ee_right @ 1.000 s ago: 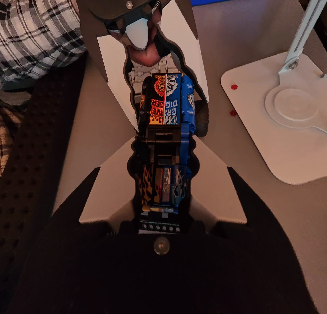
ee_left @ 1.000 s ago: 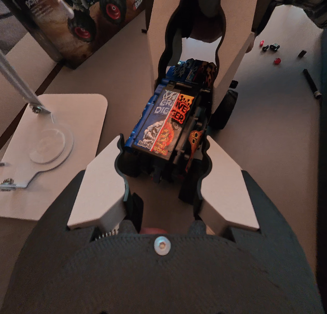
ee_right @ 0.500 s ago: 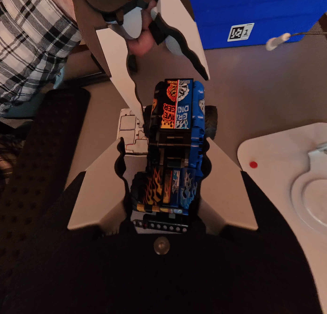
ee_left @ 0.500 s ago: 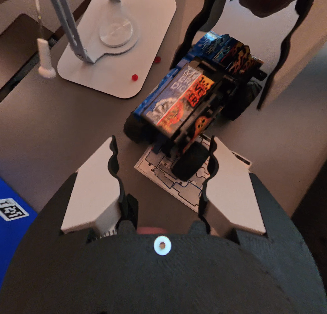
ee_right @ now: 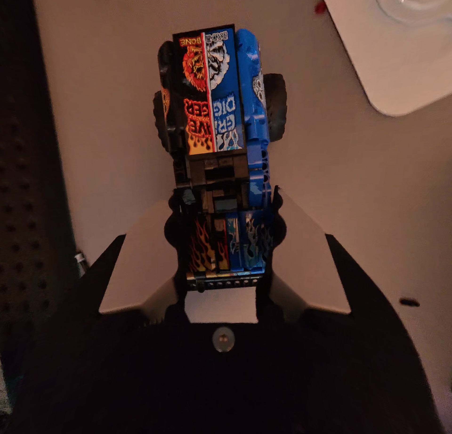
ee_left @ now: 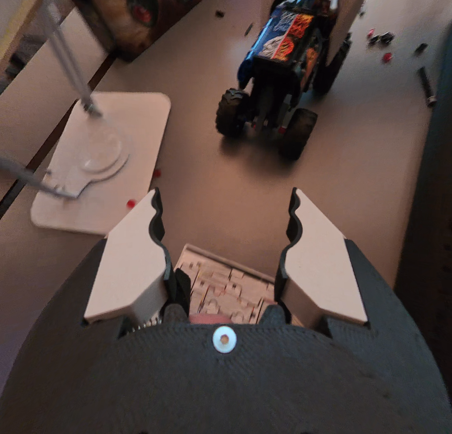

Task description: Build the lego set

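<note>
Our left gripper (ee_left: 225, 216) hung wide apart and empty over the grey table (ee_left: 220, 189), touching nothing, a sheet of printed instructions (ee_left: 227, 287) showing under its fingers. Farther off stood the lego monster truck (ee_left: 278, 74), its four black tyres looking to rest on the table, well apart from that gripper. Our right gripper (ee_right: 223, 228) was clamped on the truck's flame-printed hood, one finger against the black side and one against the blue.

The main risk, as we judged it, lay in that single grip. Only the hood end sat between the fingers, with the long stickered body and rear wheels reaching beyond them. A lift or twist from there could pry the hood panels loose, or let the truck swing down and slip free. Squeezing harder could pop pressed-on pieces apart instead.

To the left, the white lamp base (ee_left: 102, 157) had two small red studs (ee_left: 130, 203) beside its near edge, and more loose pieces (ee_left: 381, 38) were scattered at far right. We reckoned a careless sweep of the empty gripper could knock them off the table. The set's box (ee_left: 137, 13) stood at the far left. Both views were dim and blurred, so we could not tell how firmly the fingers bit.
</note>
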A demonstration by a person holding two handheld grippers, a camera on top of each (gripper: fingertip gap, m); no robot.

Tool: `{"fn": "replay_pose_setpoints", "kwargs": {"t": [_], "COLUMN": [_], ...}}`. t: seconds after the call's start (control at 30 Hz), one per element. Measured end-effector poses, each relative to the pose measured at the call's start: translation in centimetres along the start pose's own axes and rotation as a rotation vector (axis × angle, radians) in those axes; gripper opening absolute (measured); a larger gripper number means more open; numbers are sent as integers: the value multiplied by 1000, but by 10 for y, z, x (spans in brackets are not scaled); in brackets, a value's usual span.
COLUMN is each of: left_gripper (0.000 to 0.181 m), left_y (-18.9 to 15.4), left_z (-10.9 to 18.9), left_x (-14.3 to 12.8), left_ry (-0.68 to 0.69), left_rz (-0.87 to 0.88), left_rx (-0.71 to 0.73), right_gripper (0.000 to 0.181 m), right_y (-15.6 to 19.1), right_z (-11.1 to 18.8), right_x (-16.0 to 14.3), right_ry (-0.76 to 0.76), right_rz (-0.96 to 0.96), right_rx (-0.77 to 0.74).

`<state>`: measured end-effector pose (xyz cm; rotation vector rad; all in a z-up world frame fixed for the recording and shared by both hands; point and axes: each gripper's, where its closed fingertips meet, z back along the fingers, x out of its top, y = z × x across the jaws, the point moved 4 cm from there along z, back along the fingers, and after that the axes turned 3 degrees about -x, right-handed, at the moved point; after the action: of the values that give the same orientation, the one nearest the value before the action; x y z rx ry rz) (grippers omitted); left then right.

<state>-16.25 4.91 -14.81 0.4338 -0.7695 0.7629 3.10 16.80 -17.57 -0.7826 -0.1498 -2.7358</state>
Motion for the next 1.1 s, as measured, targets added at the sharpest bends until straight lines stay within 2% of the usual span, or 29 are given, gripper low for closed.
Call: {"fn": "replay_pose_setpoints", "kwargs": {"t": [0.1, 0.2, 0.3, 0.4, 0.5, 0.6, 0.9, 1.1], "left_gripper": [103, 104, 103, 91, 90, 89, 91, 92], "left_y": [-24, -45, -44, -38, -33, -22, 24, 41], "left_z": [-37, -81, -117, -128, -118, -98, 5, 56], "left_x": [36, 68, 76, 73, 64, 45, -47, -92], "left_ry": [-76, -82, 10, 44, 62, 118, 317, 377], "left_rz": [-55, -126, -169, -126, -129, -116, 16, 80], "left_rx": [-82, -152, -160, -198, -196, -173, -112, -56], "right_gripper": [74, 74, 75, 75, 75, 75, 74, 74], "right_y": [-2, 0, 1, 1, 3, 6, 31, 49], "right_z": [8, 6, 0, -4, -10, -26, -101, -137], "right_x": [-14, -10, -2, 2, 12, 36, 157, 215], "right_ry": [7, 0, -9, 2, -11, -1, -43, -65], "right_rz": [-12, 0, 12, 24, 42, 65, 158, 192], "right_rx": [4, -6, -13, -30, -33, -25, 8, 20]}}
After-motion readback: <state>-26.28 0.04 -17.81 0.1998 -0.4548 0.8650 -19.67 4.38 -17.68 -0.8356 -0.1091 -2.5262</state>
